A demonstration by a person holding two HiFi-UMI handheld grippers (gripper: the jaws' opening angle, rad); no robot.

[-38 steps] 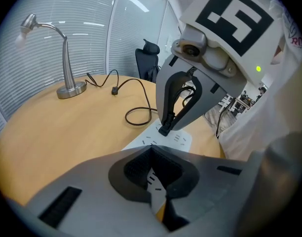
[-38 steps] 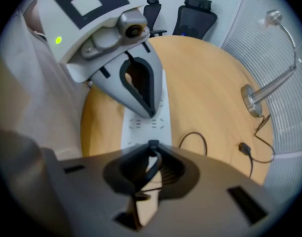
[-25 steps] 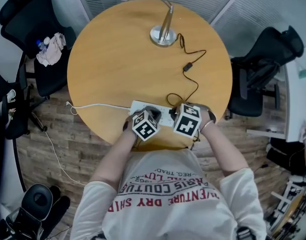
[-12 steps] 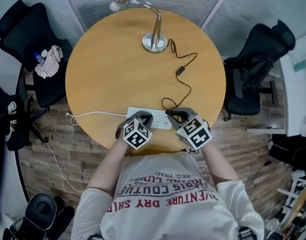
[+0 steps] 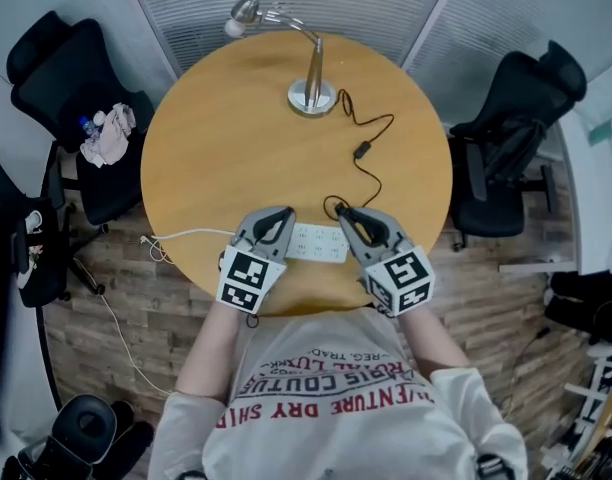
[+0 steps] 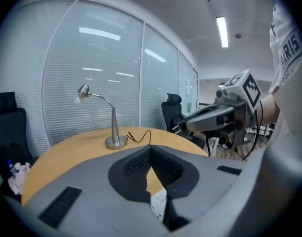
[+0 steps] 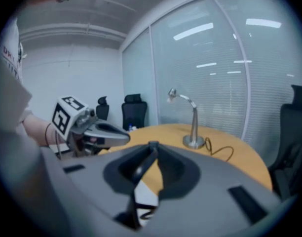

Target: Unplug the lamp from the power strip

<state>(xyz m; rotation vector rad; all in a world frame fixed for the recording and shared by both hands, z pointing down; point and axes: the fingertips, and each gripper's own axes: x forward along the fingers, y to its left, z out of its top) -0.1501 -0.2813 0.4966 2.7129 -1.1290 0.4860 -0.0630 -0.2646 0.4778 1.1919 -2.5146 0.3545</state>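
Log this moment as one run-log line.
stage: unplugging lamp | left gripper: shut, empty, at power strip left end | right gripper: shut on plug, strip's right end | plug out: cannot tell

We are in an office meeting room: a round wooden table (image 5: 216, 148), black swivel chairs (image 5: 511, 118) around it, glass partition walls (image 6: 92, 83) with blinds, ceiling strip lights (image 6: 222, 31).
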